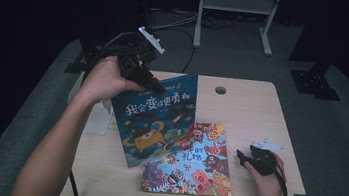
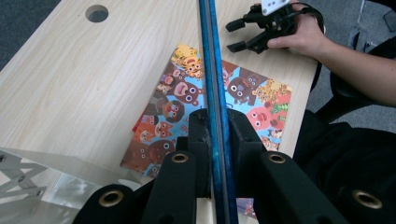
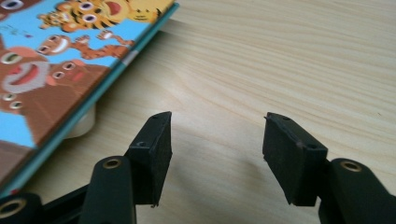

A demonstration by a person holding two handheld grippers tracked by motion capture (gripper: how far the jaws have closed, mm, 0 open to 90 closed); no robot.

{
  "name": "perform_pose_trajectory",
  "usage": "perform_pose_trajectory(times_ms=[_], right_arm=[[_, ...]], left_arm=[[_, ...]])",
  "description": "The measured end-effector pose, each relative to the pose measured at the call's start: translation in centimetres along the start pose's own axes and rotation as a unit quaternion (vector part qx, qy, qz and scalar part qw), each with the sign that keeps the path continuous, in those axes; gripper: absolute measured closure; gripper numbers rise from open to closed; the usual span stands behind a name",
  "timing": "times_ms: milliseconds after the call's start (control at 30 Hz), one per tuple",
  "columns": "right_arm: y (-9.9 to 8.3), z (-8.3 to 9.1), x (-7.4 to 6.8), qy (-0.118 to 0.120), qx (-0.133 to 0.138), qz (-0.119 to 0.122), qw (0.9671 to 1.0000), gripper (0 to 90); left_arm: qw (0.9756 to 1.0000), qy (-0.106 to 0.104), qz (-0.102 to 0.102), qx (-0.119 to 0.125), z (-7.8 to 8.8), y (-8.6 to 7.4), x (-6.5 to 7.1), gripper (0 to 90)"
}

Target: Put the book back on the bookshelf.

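My left gripper (image 1: 151, 82) is shut on the top edge of a dark blue picture book (image 1: 157, 121), which stands tilted up with its lower edge on the table. In the left gripper view the book's edge (image 2: 215, 70) runs straight up between the jaws of the left gripper (image 2: 217, 116). A second book with cartoon animals (image 1: 189, 165) lies flat to its right, partly under it. Just right of the animal book (image 3: 56, 60), my right gripper (image 1: 241, 157) is low over the wood. In its own view the right gripper (image 3: 217, 135) is open with nothing between its pads.
The light wooden table (image 1: 242, 101) has a round cable hole (image 1: 221, 90) near the far edge. A white stand (image 1: 94, 118) sits at the table's left side. A small pale round thing (image 3: 84, 123) pokes out from under the animal book's edge. Bare wood lies to the right.
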State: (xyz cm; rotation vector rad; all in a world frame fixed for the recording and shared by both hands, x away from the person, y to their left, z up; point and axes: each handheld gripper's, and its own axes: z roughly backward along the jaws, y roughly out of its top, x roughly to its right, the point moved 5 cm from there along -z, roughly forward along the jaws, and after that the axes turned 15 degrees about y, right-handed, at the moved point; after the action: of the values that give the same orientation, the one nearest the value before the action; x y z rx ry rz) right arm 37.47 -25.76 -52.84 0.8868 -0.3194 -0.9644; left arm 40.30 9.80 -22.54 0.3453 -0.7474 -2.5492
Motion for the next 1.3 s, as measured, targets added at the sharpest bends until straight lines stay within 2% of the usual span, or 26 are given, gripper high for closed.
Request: perform_pose_trajectory(times_ms=[133,267,333,400,600,767,900,1300], right_arm=[[-0.3,-0.5,0.3,-0.007,-0.008,-0.007,0.9999,37.5],[-0.2,-0.6,0.3,-0.006,-0.006,-0.009,0.9999,36.8],[-0.2,-0.6,0.4,-0.004,-0.006,-0.011,0.9999,35.3],[-0.3,-0.7,0.4,0.003,-0.007,-0.025,0.9996,31.1],[-0.3,-0.8,0.4,0.004,-0.013,-0.028,0.9995,23.8],[-0.3,-0.8,0.4,0.005,-0.015,-0.029,0.9994,21.6],[-0.3,-0.8,0.4,0.005,-0.015,-0.029,0.9994,21.6],[-0.3,-0.8,0.4,0.005,-0.015,-0.029,0.9995,21.6]], left_arm=[[0.9999,0.014,-0.008,0.001,0.5,-0.1,0.2,82.6],[0.9995,0.032,0.000,-0.001,1.0,-0.4,-0.2,82.6],[0.9994,0.033,0.007,0.003,1.3,-0.7,-0.5,82.5],[0.9992,0.034,0.017,0.010,1.8,-1.1,-0.8,82.5],[0.9986,0.037,0.034,0.018,3.1,-2.5,-1.4,82.5],[0.9982,0.038,0.044,0.014,4.1,-4.4,-2.0,82.5],[0.9972,0.043,0.060,0.015,5.1,-6.1,-2.8,82.5],[0.9912,0.074,0.109,0.011,8.3,-11.6,-4.8,82.4]])
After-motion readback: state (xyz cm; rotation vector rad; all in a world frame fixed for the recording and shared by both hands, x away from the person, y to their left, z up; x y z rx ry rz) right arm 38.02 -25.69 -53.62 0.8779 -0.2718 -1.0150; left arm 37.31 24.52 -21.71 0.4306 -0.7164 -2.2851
